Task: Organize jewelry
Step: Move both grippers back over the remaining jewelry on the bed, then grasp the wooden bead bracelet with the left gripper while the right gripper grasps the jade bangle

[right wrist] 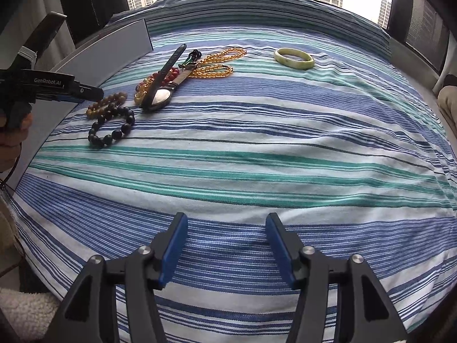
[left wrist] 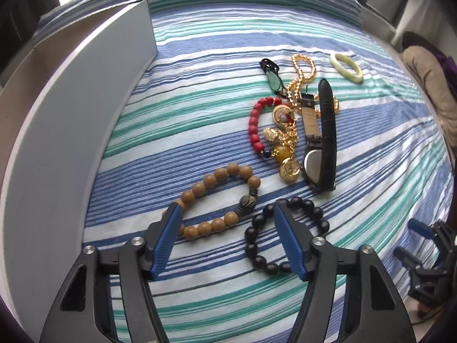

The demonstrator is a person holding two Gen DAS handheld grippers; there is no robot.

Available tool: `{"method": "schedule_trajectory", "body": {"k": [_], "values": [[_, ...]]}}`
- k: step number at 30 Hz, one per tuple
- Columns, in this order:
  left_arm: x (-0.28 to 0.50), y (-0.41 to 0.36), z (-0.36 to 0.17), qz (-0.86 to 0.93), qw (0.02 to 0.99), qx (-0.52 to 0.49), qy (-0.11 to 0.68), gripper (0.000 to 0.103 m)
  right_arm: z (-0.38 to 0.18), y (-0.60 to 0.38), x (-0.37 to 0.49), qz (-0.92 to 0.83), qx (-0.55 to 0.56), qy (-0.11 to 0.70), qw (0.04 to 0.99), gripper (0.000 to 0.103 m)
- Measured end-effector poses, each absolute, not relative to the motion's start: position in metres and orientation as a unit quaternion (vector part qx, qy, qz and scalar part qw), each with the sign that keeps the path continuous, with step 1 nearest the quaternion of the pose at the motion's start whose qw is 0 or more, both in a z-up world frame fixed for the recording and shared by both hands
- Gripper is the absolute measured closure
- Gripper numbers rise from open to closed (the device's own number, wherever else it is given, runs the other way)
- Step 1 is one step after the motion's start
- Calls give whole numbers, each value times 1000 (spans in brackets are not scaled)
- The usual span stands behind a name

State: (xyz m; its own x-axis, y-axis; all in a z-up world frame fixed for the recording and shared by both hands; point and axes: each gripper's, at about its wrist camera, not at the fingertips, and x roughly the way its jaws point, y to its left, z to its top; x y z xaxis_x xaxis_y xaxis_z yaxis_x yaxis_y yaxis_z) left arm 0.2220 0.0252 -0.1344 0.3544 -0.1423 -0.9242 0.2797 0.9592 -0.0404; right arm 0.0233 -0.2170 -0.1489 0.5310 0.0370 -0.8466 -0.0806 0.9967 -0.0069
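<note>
Jewelry lies loose on a striped bedspread (left wrist: pixel 200 91) of blue, teal and white cloth; a white open box (left wrist: pixel 85 114) with flat, smooth walls stands left of the left gripper (left wrist: pixel 225 214), and its inside cannot be seen. The left jaws stand partly open with nothing between the blue ribbed pads; the tan wooden bead bracelet (left wrist: pixel 217 197) lies just beyond and under the left fingertip, the black bead bracelet (left wrist: pixel 282 234) under the right one, and whether either tip touches the beads cannot be told. Farther ahead of these jaws sits a tangle: a red bead bracelet (left wrist: pixel 255 125), gold chain charms (left wrist: pixel 285 148), a wristwatch (left wrist: pixel 322 143) with a black leather strap standing on edge, a golden bead necklace (left wrist: pixel 302 74) and a dark cord pendant (left wrist: pixel 272 78); a pale green smooth bangle (left wrist: pixel 346 67) lies apart, beyond and to the right. The right gripper (right wrist: pixel 227 228) hovers over bare bedspread, jaws partly open and empty, well apart from every piece; the heap lies far ahead to its left, the bangle ahead and slightly right. A beige cushion (left wrist: pixel 431 85) rests off the bed's right edge.
</note>
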Motion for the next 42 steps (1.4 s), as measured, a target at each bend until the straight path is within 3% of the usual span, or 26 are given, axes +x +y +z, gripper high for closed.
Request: {"method": "schedule_trajectory", "body": {"k": [1, 2, 4, 7, 13, 18, 23, 28, 32, 34, 36, 38, 40, 42], "values": [[224, 22, -139, -130, 818, 76, 556, 54, -149, -217, 24, 34, -22, 483, 875, 45], [224, 19, -140, -134, 820, 83, 550, 55, -149, -217, 24, 34, -22, 483, 875, 45], [227, 13, -141, -143, 821, 95, 545, 69, -149, -217, 24, 35, -21, 483, 875, 45], [230, 7, -145, -155, 813, 104, 551, 82, -149, -218, 24, 35, -21, 483, 875, 45], [223, 9, -148, -178, 808, 97, 553, 91, -149, -218, 23, 34, -18, 483, 875, 45], [221, 15, -146, -159, 807, 78, 563, 92, -148, -221, 26, 39, -15, 491, 870, 45], [201, 36, -139, -124, 816, 64, 561, 92, -112, -269, 58, 72, 65, 501, 860, 45], [167, 63, -139, -105, 817, 58, 564, 92, -74, -325, 149, 52, 56, 508, 858, 45], [139, 76, -140, -92, 816, 54, 568, 91, -86, -347, 244, 36, 40, 544, 837, 44], [128, 82, -141, -88, 816, 45, 570, 91, -102, -360, 286, 16, 74, 561, 824, 40], [120, 86, -144, -81, 817, 40, 570, 91, -118, -367, 317, -9, 103, 567, 818, 22], [114, 91, -145, -77, 820, 35, 567, 91, -132, -371, 339, -33, 142, 571, 808, 19], [113, 93, -145, -77, 820, 28, 566, 91, -135, -360, 353, -31, 140, 566, 812, 4], [114, 94, -145, -78, 821, 28, 565, 91, -138, -341, 361, -24, 113, 579, 807, 2]]}}
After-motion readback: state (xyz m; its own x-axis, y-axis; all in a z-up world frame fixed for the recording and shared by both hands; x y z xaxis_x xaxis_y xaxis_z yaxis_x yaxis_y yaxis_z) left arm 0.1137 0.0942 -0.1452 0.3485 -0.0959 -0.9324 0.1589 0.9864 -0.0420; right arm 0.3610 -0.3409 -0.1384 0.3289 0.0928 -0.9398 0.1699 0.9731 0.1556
